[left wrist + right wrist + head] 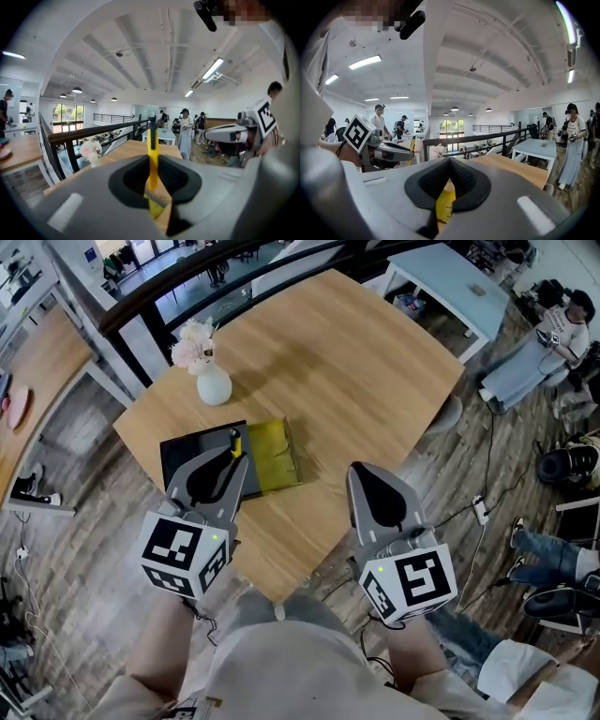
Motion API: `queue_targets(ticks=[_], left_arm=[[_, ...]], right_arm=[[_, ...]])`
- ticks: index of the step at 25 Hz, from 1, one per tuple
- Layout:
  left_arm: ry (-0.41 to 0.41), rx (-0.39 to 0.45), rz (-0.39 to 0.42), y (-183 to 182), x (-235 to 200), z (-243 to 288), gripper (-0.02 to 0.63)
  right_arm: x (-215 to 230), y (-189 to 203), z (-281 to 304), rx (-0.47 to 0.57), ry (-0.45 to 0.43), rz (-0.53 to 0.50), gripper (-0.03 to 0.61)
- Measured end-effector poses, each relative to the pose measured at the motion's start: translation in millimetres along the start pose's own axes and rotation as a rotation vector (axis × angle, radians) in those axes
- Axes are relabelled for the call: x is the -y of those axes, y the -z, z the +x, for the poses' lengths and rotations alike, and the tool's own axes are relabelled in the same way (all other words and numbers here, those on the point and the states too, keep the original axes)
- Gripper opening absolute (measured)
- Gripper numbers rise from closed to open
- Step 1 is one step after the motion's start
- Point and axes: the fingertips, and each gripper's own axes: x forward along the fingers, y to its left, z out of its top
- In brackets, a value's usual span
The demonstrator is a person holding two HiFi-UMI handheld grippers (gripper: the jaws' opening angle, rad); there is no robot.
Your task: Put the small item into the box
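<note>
Up in an open loft with a black railing behind, at a pale wooden table [347, 362] carrying a white vase [214, 385] of pink flowers [194, 345] toward its far-left side. Closer in, a flat black box [183, 454], touching an olive-yellow piece [272, 457] along its right side. Hovering over the box's right part with the left claw [232, 457], clamped shut on the small item [234, 440] (slim, yellow, black at the top end, standing roughly upright in the left gripper view). Gripped only by the lower portion, so probably prone to swivelling or slipping if bumped. Off to the right, well apart, the right claw [360, 469], pressed together on nothing visible, above bare table near the front edge. Not yet in the box, then; judged close to the release, though height above the box cannot be told. Main risk: letting go too near the right wall and dropping the item onto the olive-yellow piece or the seam between. Second risk: releasing from too high and getting a bounce or roll over what looks like a low rim. Also possible: shoving the light-looking box sideways by descending against its wall, with no steadying from the right claw. Best avoided by centring over the dark floor and lowering before opening.
</note>
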Motion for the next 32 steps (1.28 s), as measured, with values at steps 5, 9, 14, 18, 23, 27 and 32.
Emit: queue_targets(ticks=[5,9,14,18,23,27,32], left_arm=[[0.022,-0.081,-0.028,30.0,-6.2,40.4,0.049],[0.044,-0.142,-0.063,54.9,-9.6,69.9,0.049],[0.056,-0.215,-0.094,91.1,-10.8,104.2,0.049],[0.064,-0.299,-0.08,124.1,-16.1,127.9,0.049],[0.079,-0.406,-0.066,165.2,-12.8,147.9,0.049],[0.105,-0.452,-0.171,190.8,-13.3,164.3,0.049],[0.094,-0.512,-0.248,212.6,-8.8,182.0,0.049]], right_arm=[[11.0,25.2,26.4,-0.048,-0.003,0.029,0.001],[20.8,50.2,45.2,-0.09,-0.009,0.054,0.001],[31.8,78.7,61.0,-0.121,-0.014,0.093,0.001],[35.7,97.3,80.7,-0.154,-0.015,0.114,0.0],[39.0,127.0,94.0,-0.201,-0.026,0.131,0.0],[37.9,147.3,105.1,-0.235,-0.035,0.15,0.0],[42.4,165.1,109.3,-0.265,-0.05,0.168,0.0]])
